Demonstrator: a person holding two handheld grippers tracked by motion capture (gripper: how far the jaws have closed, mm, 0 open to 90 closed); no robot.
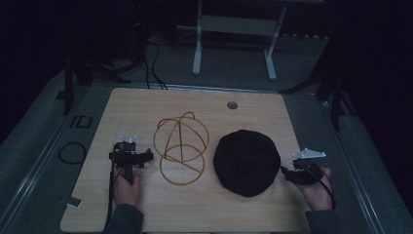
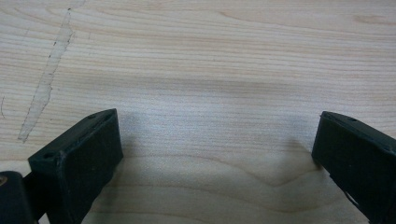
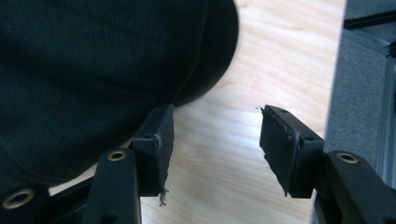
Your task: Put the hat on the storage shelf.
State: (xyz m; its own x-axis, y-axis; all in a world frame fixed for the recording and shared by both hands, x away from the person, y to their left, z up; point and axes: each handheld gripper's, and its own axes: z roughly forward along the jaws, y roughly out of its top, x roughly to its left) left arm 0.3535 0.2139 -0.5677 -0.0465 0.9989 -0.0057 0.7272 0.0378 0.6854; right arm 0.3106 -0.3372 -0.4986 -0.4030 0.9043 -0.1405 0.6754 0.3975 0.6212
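At far left of the wooden table (image 1: 146, 204), left gripper (image 1: 144, 157) held low over the surface, jaws spread wide with bare wood grain between them, nothing pinched; a pale streak (image 2: 46, 79) on the wood just ahead of it in the left gripper view. Just to its right, a wire hat frame (image 1: 180, 146) of golden hoops, standing on its round base ring, close to the jaw tips but apart from them. Right of centre, a black cap (image 1: 247, 161) lying flat on the table, near the frame without touching it. At far right, right gripper (image 1: 283, 170) at the cap's right edge, jaws apart, bare table in the gap, one pad (image 3: 159, 140) beside the cap's rim, whether touching unclear.
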